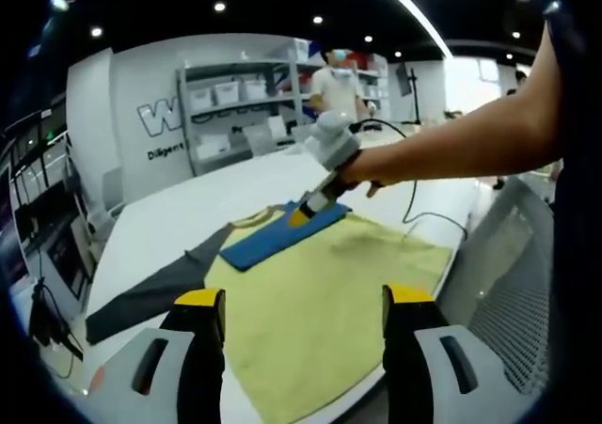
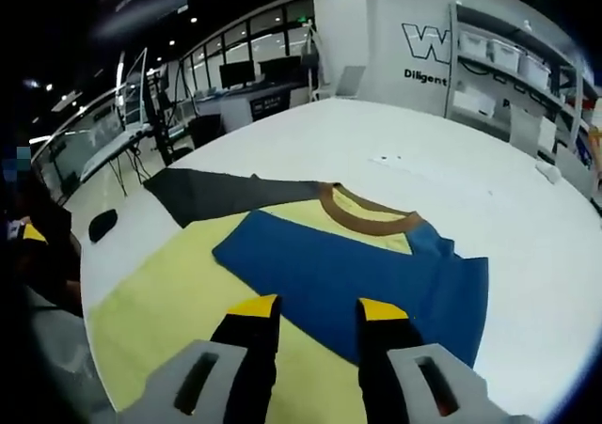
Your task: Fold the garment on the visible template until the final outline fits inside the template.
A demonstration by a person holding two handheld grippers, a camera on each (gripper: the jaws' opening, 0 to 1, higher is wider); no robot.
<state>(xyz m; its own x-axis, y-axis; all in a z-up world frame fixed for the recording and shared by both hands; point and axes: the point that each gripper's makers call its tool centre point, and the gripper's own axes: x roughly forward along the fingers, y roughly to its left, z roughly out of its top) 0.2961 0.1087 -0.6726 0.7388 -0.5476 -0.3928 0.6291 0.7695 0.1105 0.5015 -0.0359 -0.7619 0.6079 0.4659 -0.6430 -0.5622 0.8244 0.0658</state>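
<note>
Your left gripper point(image 1: 303, 335): nearest the lens, jaws wide apart and holding nothing, hovering over the near edge of the shirt.
Table point(image 2: 442, 165): large white surface; the shirt lies spread on it, near your edge.
Shirt point(image 1: 320, 302): pale yellow body, brown collar point(image 2: 367, 215), one blue sleeve point(image 2: 348, 278) folded in across the chest, one dark grey sleeve point(image 2: 221, 196) lying out flat to the side.
Your right gripper point(image 2: 315, 316): jaws parted a little, empty, just over the blue sleeve; in the left gripper view its tips point(image 1: 306, 212) sit at that sleeve.
Progress: early, by my reading. You have one sleeve in; the grey sleeve and the body folds are left.
Template: I cannot pick out its outline, so you cannot judge fit yet.
</note>
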